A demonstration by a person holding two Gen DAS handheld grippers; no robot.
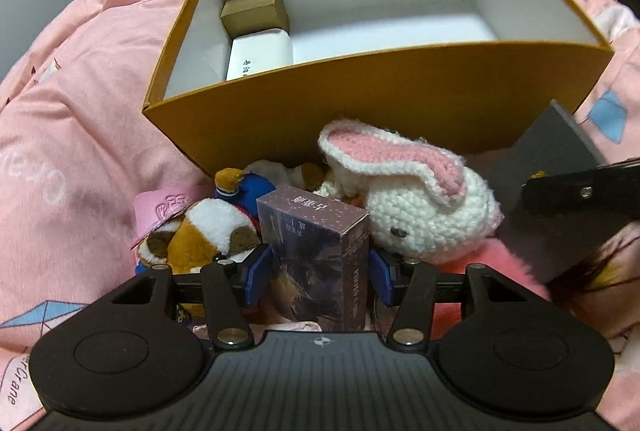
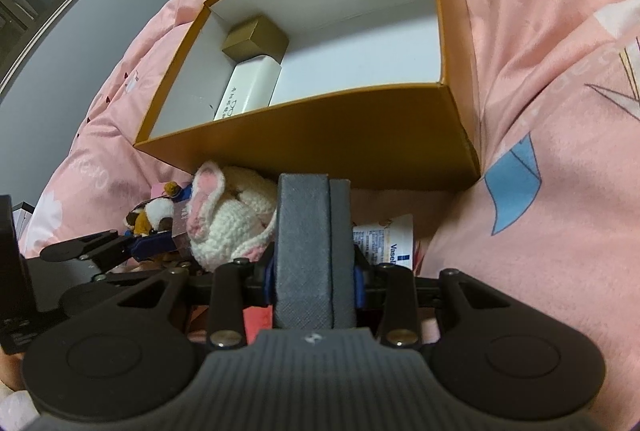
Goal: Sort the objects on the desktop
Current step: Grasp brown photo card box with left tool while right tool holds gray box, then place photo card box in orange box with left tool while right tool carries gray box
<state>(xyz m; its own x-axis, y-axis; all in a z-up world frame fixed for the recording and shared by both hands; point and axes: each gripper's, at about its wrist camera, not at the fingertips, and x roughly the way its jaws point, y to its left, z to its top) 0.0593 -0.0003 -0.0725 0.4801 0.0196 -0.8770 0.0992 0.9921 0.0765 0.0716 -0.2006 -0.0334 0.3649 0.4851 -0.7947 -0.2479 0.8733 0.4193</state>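
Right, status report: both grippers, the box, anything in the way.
Left gripper straddles purple card box, grip unclear. Right gripper shut on grey case. Orange box open. Crochet bunny crowds the front wall.

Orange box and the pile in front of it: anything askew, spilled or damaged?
No damage or spill shows. The orange box sits tilted on the soft pink bedding, holding only a gold box and a white box at its left end. The crochet rabbit and plush toy lie jumbled against its front wall.
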